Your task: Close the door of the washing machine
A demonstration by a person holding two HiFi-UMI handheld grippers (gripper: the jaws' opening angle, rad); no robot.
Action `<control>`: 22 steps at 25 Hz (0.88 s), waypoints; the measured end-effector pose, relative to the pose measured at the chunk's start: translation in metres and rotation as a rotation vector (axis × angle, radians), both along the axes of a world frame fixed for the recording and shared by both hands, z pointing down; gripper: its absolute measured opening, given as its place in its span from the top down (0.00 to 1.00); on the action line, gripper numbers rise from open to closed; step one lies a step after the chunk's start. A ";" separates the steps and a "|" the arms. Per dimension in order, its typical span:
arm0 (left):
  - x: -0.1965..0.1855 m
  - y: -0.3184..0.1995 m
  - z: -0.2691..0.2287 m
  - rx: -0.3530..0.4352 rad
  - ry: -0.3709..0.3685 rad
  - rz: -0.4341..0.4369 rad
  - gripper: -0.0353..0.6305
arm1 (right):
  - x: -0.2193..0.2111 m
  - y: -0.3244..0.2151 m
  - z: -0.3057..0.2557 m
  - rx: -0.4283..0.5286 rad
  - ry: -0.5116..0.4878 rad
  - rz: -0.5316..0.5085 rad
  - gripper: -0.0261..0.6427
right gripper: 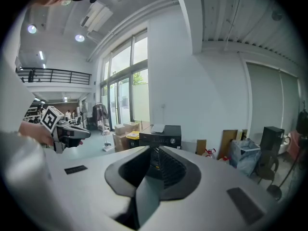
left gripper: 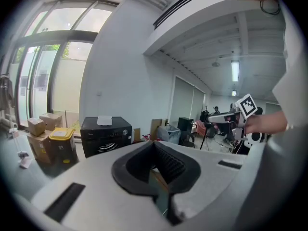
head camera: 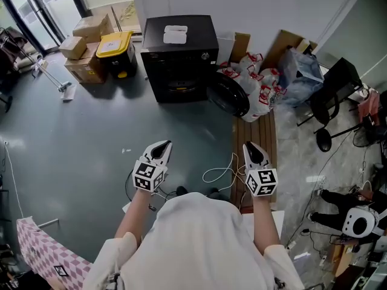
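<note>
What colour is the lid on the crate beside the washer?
Yellow; the lid shows best in the head view.

Black washing machine point(left gripper: 106, 134) beyond the left claw point(left gripper: 155, 148), jaws together.

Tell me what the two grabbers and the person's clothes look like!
Both are white with black pointed jaws. The left gripper and right gripper each carry a cube of black-and-white square markers. The person wears a white top.
</note>
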State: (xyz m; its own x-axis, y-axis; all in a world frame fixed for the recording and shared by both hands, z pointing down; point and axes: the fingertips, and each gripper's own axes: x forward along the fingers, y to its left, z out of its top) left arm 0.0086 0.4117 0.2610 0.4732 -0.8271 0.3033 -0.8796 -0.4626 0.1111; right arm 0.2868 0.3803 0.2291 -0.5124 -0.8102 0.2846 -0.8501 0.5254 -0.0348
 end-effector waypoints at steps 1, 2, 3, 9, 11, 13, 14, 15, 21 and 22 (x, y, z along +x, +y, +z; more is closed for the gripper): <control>-0.003 0.000 0.001 -0.001 0.000 0.004 0.93 | -0.004 0.001 0.001 -0.002 0.000 0.003 0.87; -0.007 0.000 0.003 -0.002 0.000 0.009 0.93 | -0.008 0.002 0.003 -0.004 0.001 0.006 0.85; -0.010 0.000 0.005 -0.002 -0.001 0.012 0.93 | -0.011 0.002 0.005 -0.005 0.003 0.009 0.82; -0.024 0.002 0.010 -0.014 -0.002 0.042 0.93 | -0.026 0.005 0.010 -0.017 0.013 0.020 0.77; -0.029 0.001 0.013 -0.019 -0.006 0.048 0.93 | -0.029 0.003 0.010 -0.019 0.013 0.026 0.77; -0.034 0.000 0.016 -0.026 -0.009 0.045 0.93 | -0.032 0.002 0.011 -0.020 0.013 0.027 0.77; -0.037 0.000 0.017 -0.028 -0.009 0.041 0.93 | -0.033 0.001 0.012 -0.022 0.015 0.024 0.77; -0.039 -0.001 0.017 -0.029 -0.008 0.037 0.93 | -0.036 0.000 0.012 -0.024 0.018 0.020 0.76; -0.053 -0.011 0.022 -0.032 -0.004 0.020 0.93 | -0.052 -0.014 0.021 -0.038 0.028 -0.004 0.76; -0.056 -0.014 0.023 -0.034 -0.004 0.017 0.93 | -0.056 -0.018 0.023 -0.041 0.031 -0.009 0.76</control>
